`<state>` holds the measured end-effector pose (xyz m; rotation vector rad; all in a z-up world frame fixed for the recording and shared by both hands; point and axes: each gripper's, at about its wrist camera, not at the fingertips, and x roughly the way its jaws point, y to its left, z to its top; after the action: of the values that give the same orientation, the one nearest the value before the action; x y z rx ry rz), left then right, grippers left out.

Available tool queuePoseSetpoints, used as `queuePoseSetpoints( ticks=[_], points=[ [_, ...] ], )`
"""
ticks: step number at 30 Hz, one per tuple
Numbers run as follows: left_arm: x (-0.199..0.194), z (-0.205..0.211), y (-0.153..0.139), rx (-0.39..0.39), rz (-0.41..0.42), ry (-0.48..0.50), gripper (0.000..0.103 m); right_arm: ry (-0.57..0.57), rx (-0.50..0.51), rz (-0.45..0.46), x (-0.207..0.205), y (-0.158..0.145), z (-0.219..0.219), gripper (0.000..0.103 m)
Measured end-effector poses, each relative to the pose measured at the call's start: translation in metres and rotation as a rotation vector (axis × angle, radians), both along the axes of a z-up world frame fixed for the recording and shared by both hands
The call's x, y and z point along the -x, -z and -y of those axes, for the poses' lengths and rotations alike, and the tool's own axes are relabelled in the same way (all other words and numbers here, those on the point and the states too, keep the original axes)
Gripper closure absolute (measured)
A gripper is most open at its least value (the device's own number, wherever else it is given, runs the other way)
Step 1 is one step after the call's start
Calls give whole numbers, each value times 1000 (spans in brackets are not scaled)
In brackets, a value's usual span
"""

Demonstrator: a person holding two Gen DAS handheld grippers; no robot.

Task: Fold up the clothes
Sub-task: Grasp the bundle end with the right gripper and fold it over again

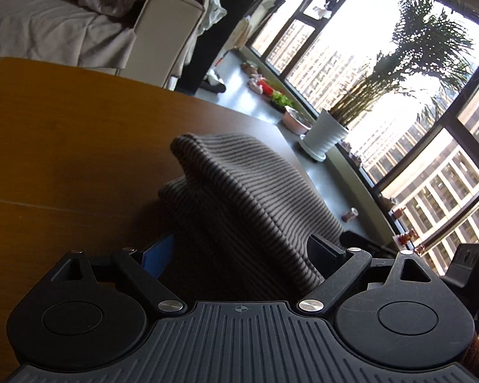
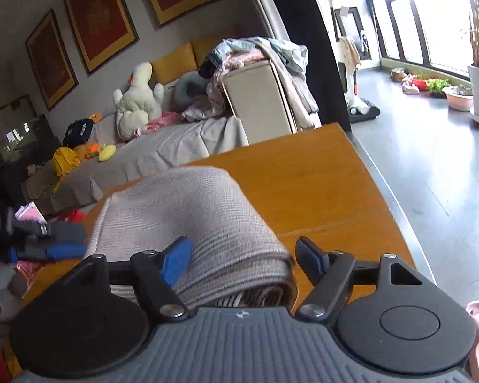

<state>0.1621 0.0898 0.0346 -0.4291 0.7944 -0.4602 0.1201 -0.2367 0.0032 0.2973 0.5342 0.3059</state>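
A grey garment with thin dark stripes (image 1: 239, 198) rises in a hump from the wooden table (image 1: 64, 134). My left gripper (image 1: 242, 253) has a thick bunch of it between its fingers, and the cloth touches both the blue left pad (image 1: 158, 255) and the right finger. In the right wrist view the same garment (image 2: 182, 210) arcs up from the table (image 2: 303, 185) toward me. Its layered edge is pinched in my right gripper (image 2: 244, 260), and the blue pad (image 2: 175, 261) presses into the fold. The left gripper (image 2: 60, 241) shows at the garment's left edge.
A sofa (image 2: 163, 146) with plush toys and heaped clothes stands beyond the table's far edge. The table's right edge (image 2: 383, 185) drops to a grey floor. A white potted plant (image 1: 325, 137) and small pots stand along the window.
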Motion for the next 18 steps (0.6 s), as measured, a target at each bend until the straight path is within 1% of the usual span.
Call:
queuePoseSetpoints(
  ticks=[2, 4, 5, 7, 8, 9, 10, 11, 12, 14, 16, 18],
  points=[
    [0, 8, 7, 34, -22, 39, 8, 16, -45, 36, -1, -11, 11, 14],
    [1, 16, 14, 68, -43, 79, 8, 22, -70, 48, -7, -16, 17, 14],
    [1, 22, 13, 67, -33, 97, 8, 18, -62, 42, -11, -15, 17, 14],
    [1, 34, 12, 50, -9, 138, 15, 7, -35, 10, -20, -8, 13, 14],
    [1, 41, 13, 27, -3, 153, 23, -1, -20, -11, -23, -2, 9, 15],
    [2, 45, 13, 8, 5, 159, 29, -16, -8, -32, -26, 4, 5, 18],
    [3, 49, 11, 3, 24, 177, 35, -27, -1, -49, -28, 11, 1, 20],
    [4, 52, 9, -2, 44, 194, 46, -29, -3, -58, -28, 16, -1, 25],
    [5, 54, 5, 24, 65, 212, 47, -28, -9, -61, -28, 19, -3, 28],
    [4, 56, -7, 71, 99, 233, 47, -19, -9, -36, -29, 11, -5, 29],
    [0, 61, -9, 64, 93, 243, 47, -14, 4, -4, -30, 2, -6, 30],
    [0, 67, 5, 38, 51, 257, 47, -13, 51, 20, -33, -5, -8, 30]
  ],
)
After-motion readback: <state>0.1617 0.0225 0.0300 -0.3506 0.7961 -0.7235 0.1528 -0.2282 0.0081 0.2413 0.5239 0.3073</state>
